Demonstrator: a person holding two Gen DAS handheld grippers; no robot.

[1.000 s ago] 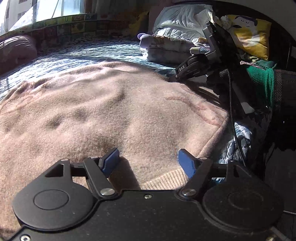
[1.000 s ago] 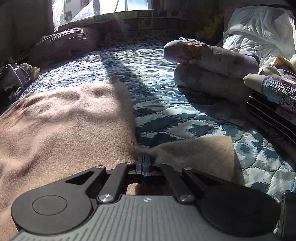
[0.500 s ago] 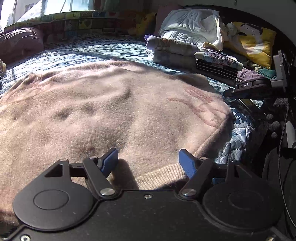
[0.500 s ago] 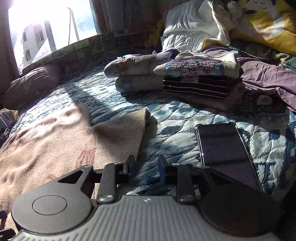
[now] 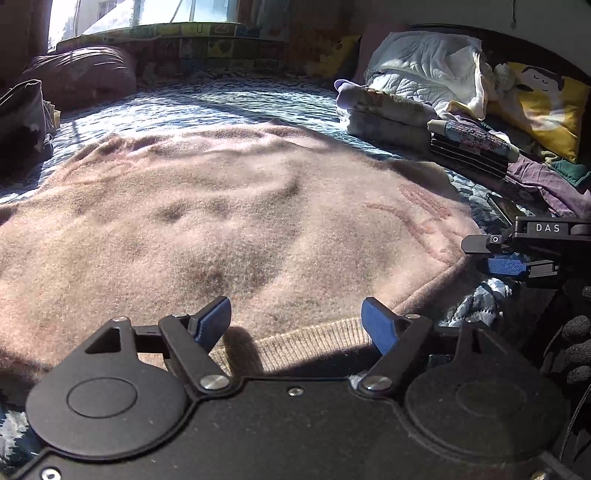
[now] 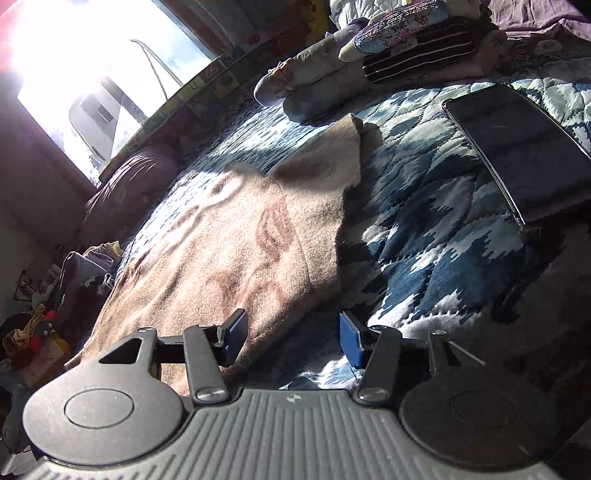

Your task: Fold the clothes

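Right gripper (image 6: pixel 291 341) let go of sleeve, now spread at sweater (image 5: pixel 236 229) edge | left gripper (image 5: pixel 295 321) spread over ribbed hem | sweater flat on quilt (image 6: pixel 424 229), frame centre, long axis hem-near to collar-far

White letters "DAS" (image 5: pixel 547 228) stand on the black body of the right tongs (image 5: pixel 495 254), seen at the right edge of the left wrist view. A small "o" mark sits on the black arm just left of those letters.

The padded border (image 5: pixel 207 40) under the window has squares with big letters. One looks like a "U" (image 5: pixel 200 28); the others are too blurry to read.

In the right wrist view, a small white tag (image 6: pixel 403 47) sits on the dark striped folded cloth (image 6: pixel 424 55) in the pile of folded clothes. It has tiny print, too small to read.
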